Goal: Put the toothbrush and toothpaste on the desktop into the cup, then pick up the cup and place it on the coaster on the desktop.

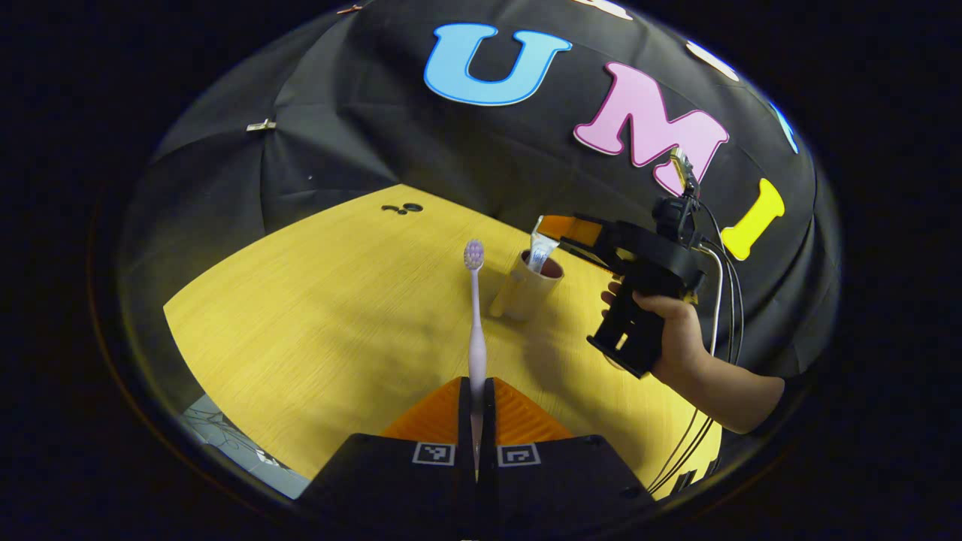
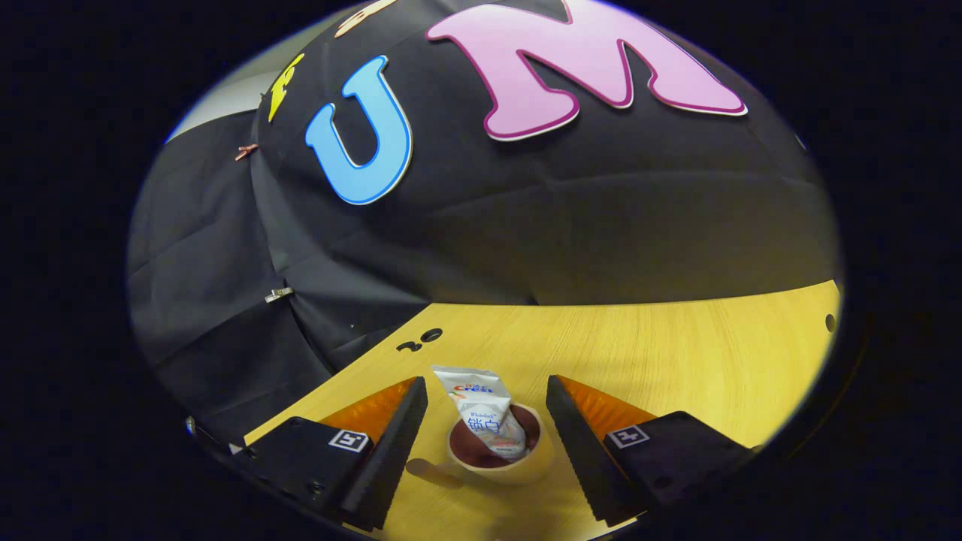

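Toothbrush (image 1: 475, 315) clamped upright in left tongs (image 1: 476, 406), right tongs (image 2: 487, 428) spread open around cup (image 2: 502, 460), toothpaste (image 2: 481, 417) apparently standing inside, above desk (image 2: 676, 353).

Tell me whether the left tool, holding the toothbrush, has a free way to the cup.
Probably yes: the left tool grips the toothbrush, and bare desktop lies toward the cup. But the right tool, open, hangs over its mouth beside the toothpaste.

Toothpaste's (image 2: 485, 421) lower end is hidden inside the cup (image 2: 526, 469); toothbrush (image 1: 476, 330) handle's end vanishes between the left claw's (image 1: 476, 421) fingers.
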